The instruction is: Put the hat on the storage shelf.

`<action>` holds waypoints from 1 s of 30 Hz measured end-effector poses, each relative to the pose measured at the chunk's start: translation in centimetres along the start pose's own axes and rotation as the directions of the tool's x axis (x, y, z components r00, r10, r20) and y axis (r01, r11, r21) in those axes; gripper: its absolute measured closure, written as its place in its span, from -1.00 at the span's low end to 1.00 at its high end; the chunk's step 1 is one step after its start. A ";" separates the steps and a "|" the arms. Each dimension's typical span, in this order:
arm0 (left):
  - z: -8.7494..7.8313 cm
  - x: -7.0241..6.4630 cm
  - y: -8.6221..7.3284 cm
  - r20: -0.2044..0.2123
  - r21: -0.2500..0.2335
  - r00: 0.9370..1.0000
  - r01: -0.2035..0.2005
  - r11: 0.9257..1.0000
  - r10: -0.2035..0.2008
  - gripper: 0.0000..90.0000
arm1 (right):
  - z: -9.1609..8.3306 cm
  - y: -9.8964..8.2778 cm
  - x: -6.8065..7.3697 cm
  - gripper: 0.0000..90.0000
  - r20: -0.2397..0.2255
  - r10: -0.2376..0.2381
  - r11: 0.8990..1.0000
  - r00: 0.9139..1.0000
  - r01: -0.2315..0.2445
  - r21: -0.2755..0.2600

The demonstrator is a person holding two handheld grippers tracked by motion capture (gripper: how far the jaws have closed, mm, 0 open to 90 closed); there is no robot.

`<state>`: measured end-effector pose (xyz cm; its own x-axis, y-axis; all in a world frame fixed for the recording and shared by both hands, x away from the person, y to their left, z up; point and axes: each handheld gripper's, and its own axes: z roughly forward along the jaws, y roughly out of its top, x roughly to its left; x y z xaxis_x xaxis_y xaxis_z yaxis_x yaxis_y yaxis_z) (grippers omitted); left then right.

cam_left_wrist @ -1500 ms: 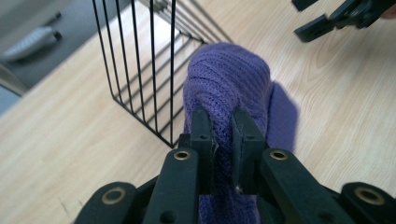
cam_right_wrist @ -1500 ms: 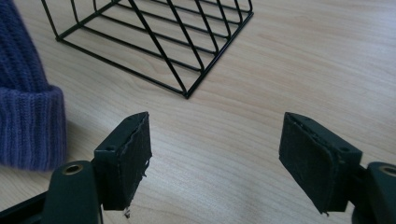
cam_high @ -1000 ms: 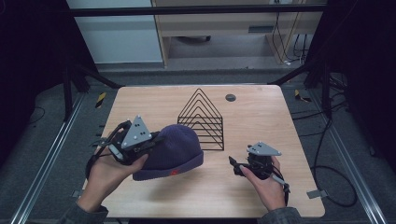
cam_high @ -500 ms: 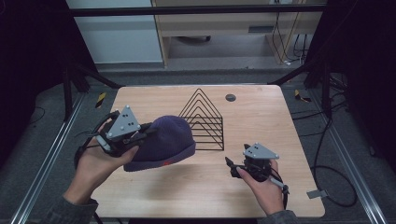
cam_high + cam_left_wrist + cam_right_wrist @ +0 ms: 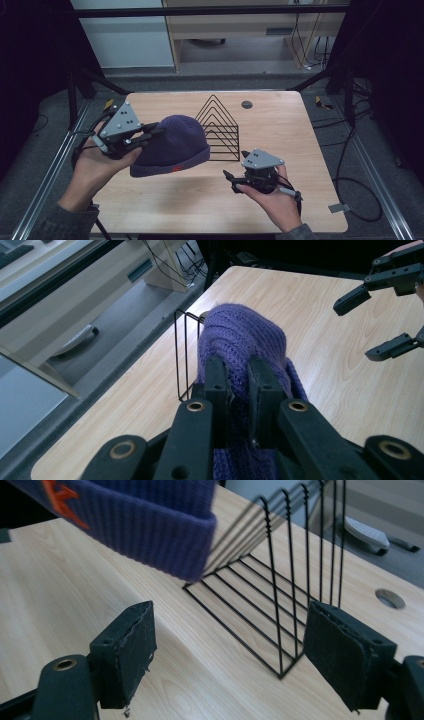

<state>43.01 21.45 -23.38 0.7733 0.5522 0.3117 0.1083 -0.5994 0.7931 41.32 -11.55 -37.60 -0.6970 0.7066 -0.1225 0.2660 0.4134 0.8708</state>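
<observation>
Dim overall, dark surroundings, soft shadows, slight blur

Each claw, left (image 5: 150, 134) and right (image 5: 235, 179), is matte black, built of jointed bars with brass-ringed pivot holes. Each carries a grey three-cornered plate on top, dotted with small dark screws. The right claw's jaws are faced with rough, frayed black pads (image 5: 340, 652). A black cable trails from each. Both forearms wear grey sleeves (image 5: 67, 222).
</observation>
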 end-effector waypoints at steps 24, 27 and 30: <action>0.1 0.6 1.0 0.069 -0.085 0.997 -0.025 0.996 0.031 0.79 | 3.2 4.3 -0.8 -0.41 -0.157 -0.064 0.996 0.986 0.073 0.054; 0.4 0.5 1.0 0.082 -0.091 0.996 -0.028 0.995 0.036 0.79 | 3.9 4.5 -1.1 -0.41 -0.176 -0.066 0.995 0.982 0.077 0.058; 0.6 0.4 1.1 0.087 -0.094 0.996 -0.028 0.995 0.036 0.79 | 4.5 4.7 -1.2 -0.36 -0.200 -0.073 0.994 0.977 0.087 0.062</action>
<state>43.84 20.68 -22.65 0.8282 0.4774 0.2937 0.0274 -0.5579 0.8295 46.35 -7.88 -35.53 -0.8336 0.5454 -0.0877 0.2453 0.5077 0.8259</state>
